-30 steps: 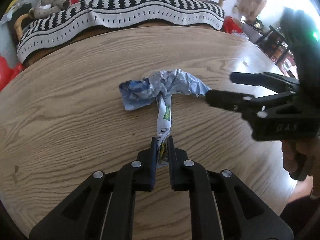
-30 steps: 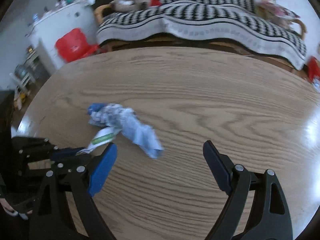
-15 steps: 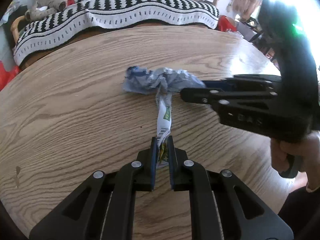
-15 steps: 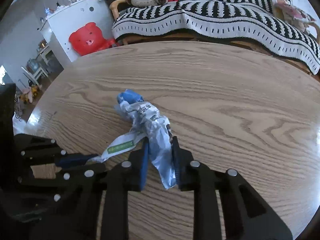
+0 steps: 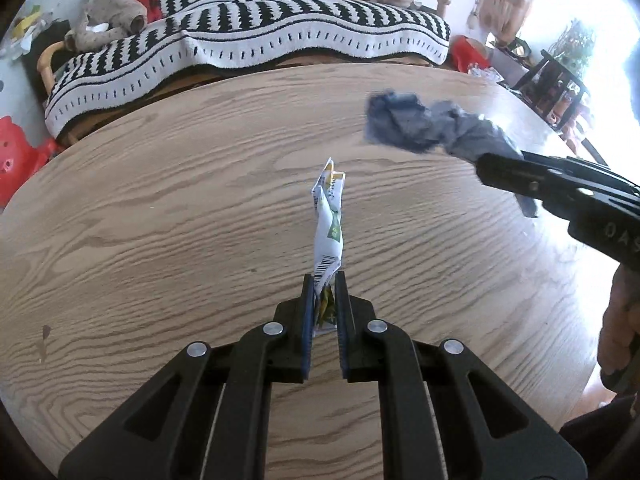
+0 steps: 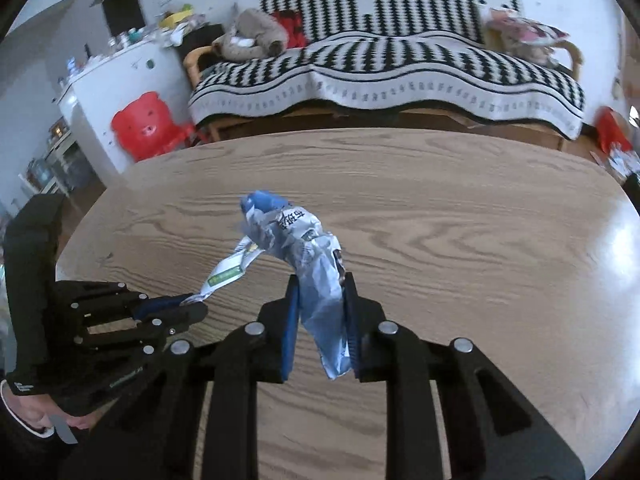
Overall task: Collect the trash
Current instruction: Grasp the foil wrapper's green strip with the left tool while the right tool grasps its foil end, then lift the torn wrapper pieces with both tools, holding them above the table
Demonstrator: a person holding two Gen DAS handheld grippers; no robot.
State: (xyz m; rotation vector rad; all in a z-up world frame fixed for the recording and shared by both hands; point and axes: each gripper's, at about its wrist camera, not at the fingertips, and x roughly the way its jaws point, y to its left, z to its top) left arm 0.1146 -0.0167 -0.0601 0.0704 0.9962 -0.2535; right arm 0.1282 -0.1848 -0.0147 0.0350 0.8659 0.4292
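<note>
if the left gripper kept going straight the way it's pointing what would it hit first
Most likely the bare wooden table. The left gripper tilts down toward it, shut on a thin white wrapper, and nothing else lies ahead. The crumpled blue bag is off to the right, though depth is unclear.

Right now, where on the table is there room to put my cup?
Nearly all of the wooden table is bare: the far side toward the striped sofa and the near-left edge. It is crowded only mid-table, where the left gripper pinches a white wrapper and the right gripper lifts a crumpled blue bag.

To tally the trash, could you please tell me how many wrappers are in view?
2: a white wrapper in the left gripper, a blue wrapper in the right gripper.
</note>
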